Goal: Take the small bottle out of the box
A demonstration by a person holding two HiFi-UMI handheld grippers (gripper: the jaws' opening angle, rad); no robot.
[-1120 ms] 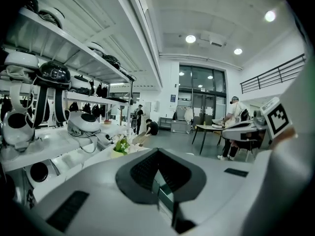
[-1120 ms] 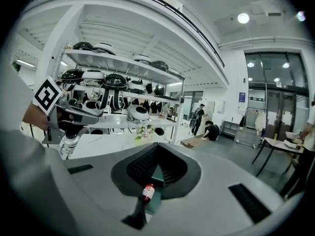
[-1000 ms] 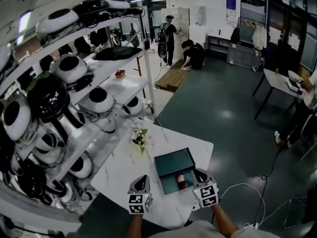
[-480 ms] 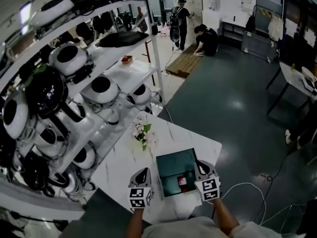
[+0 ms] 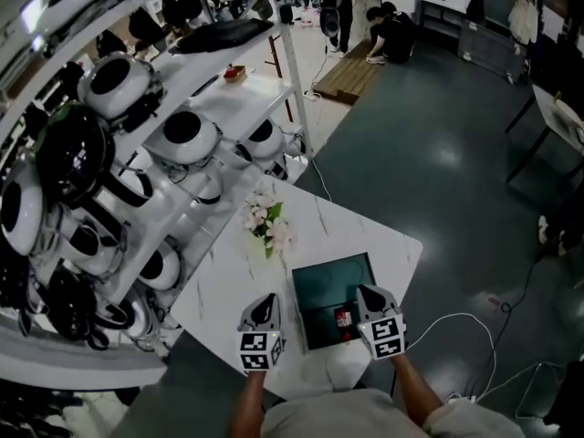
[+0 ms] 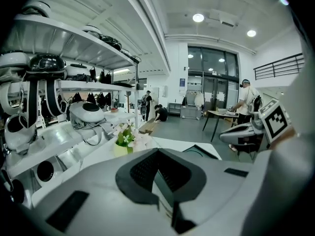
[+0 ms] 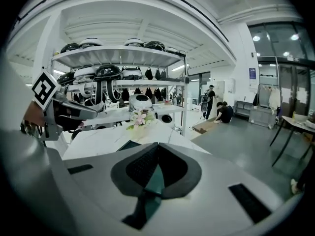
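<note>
Both grippers have come forward and lower since the earlier frame, and they now flank the near end of the box (image 5: 319, 284) instead of hanging short of it. The left gripper (image 5: 265, 302) is just off the box's left wall, over the white worktop (image 5: 365, 235). The right gripper (image 5: 367, 293) is at the box's right wall. Each gripper's jaws are closed tip to tip with nothing between them. The small bottle (image 5: 344, 318), dark with a red label, is inside the green box, at its near right corner, close beside the right gripper. A pot of flowers (image 5: 270, 225) stands on the worktop beyond the box.
</note>
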